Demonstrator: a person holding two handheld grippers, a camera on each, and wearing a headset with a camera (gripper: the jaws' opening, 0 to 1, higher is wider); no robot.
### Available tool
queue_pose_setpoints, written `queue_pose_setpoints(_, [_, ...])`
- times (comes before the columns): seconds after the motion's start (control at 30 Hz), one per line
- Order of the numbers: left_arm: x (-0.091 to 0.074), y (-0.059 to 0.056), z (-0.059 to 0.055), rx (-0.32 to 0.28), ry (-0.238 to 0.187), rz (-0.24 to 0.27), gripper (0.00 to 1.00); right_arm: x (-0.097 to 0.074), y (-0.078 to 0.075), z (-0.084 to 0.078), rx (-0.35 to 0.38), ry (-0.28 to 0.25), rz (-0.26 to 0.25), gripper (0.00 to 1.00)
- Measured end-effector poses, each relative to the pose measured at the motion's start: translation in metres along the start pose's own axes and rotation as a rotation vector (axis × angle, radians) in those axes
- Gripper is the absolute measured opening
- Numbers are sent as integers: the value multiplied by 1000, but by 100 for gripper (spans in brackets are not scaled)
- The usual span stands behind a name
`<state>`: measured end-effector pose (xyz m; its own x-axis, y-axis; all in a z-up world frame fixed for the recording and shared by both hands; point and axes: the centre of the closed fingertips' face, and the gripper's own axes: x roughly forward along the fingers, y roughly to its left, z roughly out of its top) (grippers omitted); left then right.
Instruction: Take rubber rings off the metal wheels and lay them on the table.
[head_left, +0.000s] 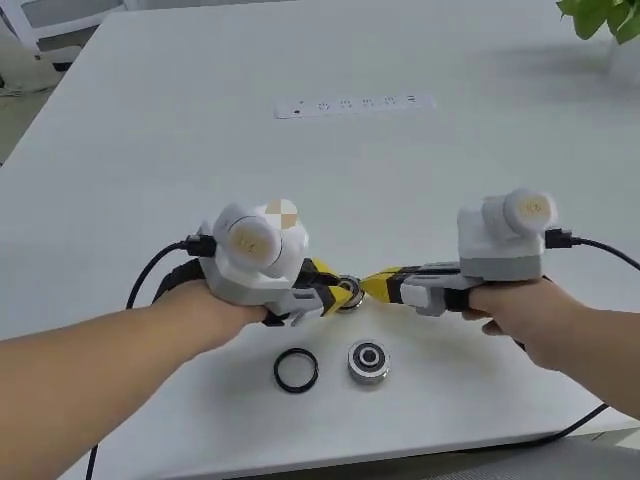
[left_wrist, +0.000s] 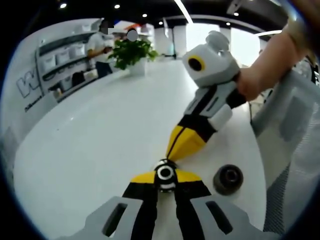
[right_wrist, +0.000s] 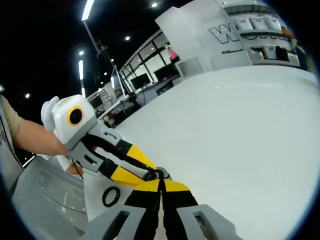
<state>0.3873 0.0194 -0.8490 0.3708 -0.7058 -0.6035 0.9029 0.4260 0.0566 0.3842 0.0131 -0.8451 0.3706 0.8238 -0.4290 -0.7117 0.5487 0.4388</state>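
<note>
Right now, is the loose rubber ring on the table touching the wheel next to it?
No, the head view shows bare table between the rubber ring and the wheel.

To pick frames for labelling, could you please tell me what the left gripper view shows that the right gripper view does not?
Left gripper view: a second metal wheel lying on the table, a potted plant and a person in the background. Right gripper view: a loose rubber ring on the table. Shared: the held wheel clamped in the left gripper, with the shut right gripper meeting it tip to tip.
</note>
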Motion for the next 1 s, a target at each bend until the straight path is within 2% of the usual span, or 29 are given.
queue_pose_setpoints(0.6, [0, 1, 0, 6, 2, 7, 12, 1, 2, 0, -36, 11, 7, 0])
queue_pose_setpoints(1.0, [0, 0, 0, 9, 5, 6, 12, 4, 8, 0, -38, 16, 39, 0])
